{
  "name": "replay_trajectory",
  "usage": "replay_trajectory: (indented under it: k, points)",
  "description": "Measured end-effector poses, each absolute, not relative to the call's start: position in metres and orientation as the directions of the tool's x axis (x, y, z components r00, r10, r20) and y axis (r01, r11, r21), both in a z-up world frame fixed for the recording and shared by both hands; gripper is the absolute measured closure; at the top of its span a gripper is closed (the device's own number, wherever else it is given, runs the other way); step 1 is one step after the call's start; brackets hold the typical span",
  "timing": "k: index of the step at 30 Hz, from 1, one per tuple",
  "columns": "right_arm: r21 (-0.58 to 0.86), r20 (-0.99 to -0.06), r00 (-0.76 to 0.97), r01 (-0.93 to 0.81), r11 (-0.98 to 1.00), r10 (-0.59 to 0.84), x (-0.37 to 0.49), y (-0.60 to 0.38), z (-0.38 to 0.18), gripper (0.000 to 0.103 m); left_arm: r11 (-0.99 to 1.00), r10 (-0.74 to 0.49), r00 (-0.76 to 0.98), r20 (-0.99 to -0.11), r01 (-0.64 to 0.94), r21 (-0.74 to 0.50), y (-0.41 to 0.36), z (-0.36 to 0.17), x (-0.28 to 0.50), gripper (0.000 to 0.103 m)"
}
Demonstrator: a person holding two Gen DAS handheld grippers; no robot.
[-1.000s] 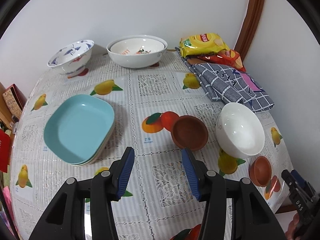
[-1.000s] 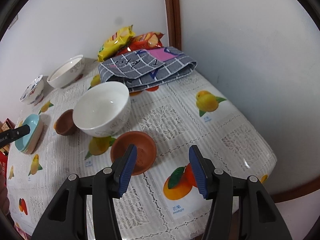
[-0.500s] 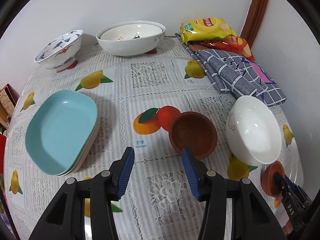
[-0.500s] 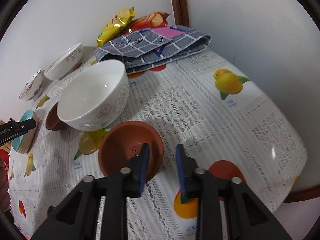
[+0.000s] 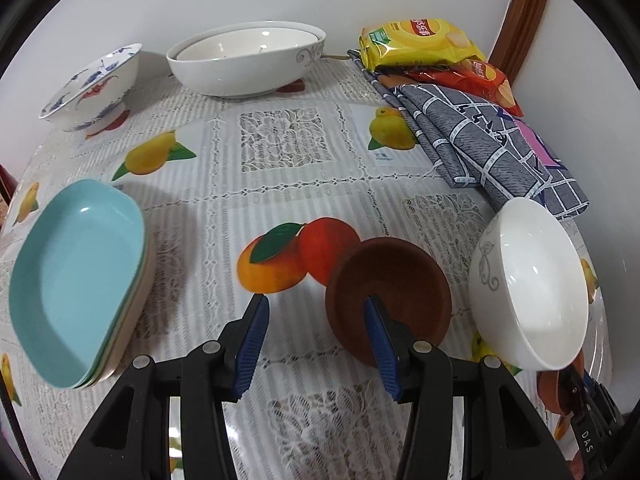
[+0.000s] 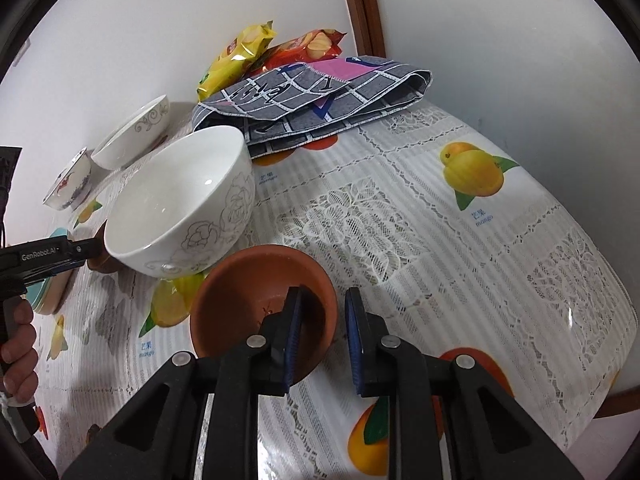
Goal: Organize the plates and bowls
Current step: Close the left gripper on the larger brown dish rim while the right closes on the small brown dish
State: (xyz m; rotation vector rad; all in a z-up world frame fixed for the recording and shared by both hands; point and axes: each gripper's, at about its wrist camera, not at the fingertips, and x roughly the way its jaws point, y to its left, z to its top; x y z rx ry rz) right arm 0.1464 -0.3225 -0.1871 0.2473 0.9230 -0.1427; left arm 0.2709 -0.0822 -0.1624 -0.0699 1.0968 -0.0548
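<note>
A: Your right gripper [image 6: 323, 334] — status?
B: Jaws have just been closing and now stand narrow. Its left pad sits inside the orange-brown bowl [image 6: 256, 296], the right pad outside, the near-right rim between them. Can't tell if the pads press the rim yet.
A: And your left gripper [image 5: 316, 346]?
B: Jaws about half open, holding nothing. Its right pad overlaps the dark brown bowl [image 5: 394, 292]; can't tell if it touches.
A: Count?
B: Two small brown bowls. One white bowl [image 5: 532, 280] between them. At the far wall, one wide white bowl [image 5: 248, 60] and one blue-and-red patterned bowl [image 5: 90, 88]. One stack of plates, teal on top [image 5: 76, 276], at the left; stack count unclear.
A: Clutter?
B: One checked cloth [image 5: 480, 140], two snack bags [image 5: 416, 42], far right.
</note>
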Motion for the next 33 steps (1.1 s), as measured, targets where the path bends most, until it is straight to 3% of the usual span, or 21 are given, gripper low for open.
replay_trajectory:
  k: [15,21,26,28,33]
  points:
    - [0.127,-0.795,0.604,0.24,0.962,-0.045,0.156,-0.323,-0.189,0.084,0.992,-0.128,0.45,-0.884,0.062,-0.112,-0.091,-0.175,0.279,0.083]
    - [0.115,-0.798,0.6,0.248,0.962,-0.059,0.156,-0.321,-0.189,0.083,0.989,-0.145,0.448,-0.882,0.061,-0.132,-0.09,-0.176,0.278,0.084]
    - [0.082,-0.797,0.597,0.251,0.964,-0.088,0.156,-0.321,-0.189,0.073,0.989,-0.147,0.453,-0.879,0.059,-0.135,-0.089,-0.177,0.276,0.081]
    - [0.052,-0.793,0.599,0.258,0.965,-0.117,0.155,-0.321,-0.19,0.061,0.989,-0.146,0.458,-0.877,0.054,-0.136,-0.089,-0.177,0.275,0.081]
    - [0.075,-0.79,0.605,0.26,0.963,-0.102,0.153,-0.326,-0.19,0.06,0.99,-0.137,0.47,-0.872,0.058,-0.125,-0.091,-0.177,0.273,0.081]
